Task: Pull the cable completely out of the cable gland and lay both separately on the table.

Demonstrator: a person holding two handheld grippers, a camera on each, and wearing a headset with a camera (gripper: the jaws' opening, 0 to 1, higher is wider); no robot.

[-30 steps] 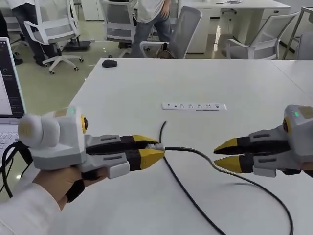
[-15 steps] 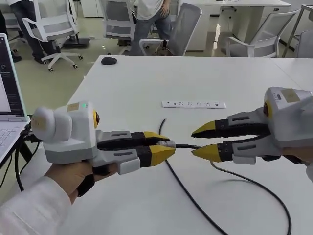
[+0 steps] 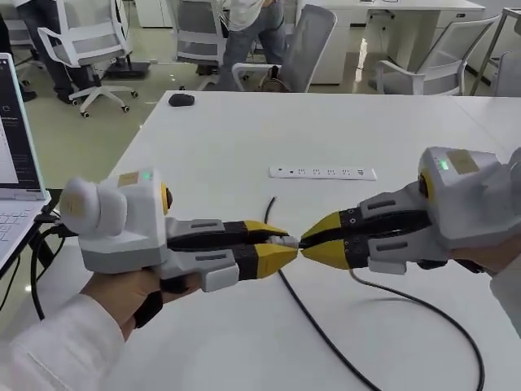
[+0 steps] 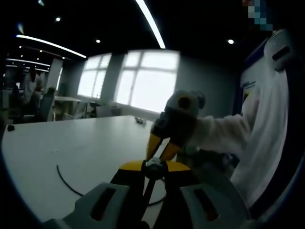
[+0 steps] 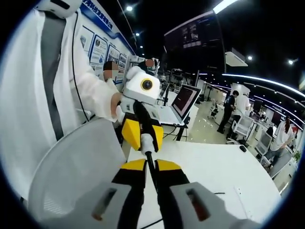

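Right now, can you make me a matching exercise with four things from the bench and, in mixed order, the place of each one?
Things:
1 gland
2 cable
3 power strip
4 mouse

Places:
A near the far edge of the table
B held by the left gripper
C flat on the table, beyond both grippers
D clamped by the right gripper, the rest trailing on the table

Pairs: 1-B; 2-D; 3-C; 4-A
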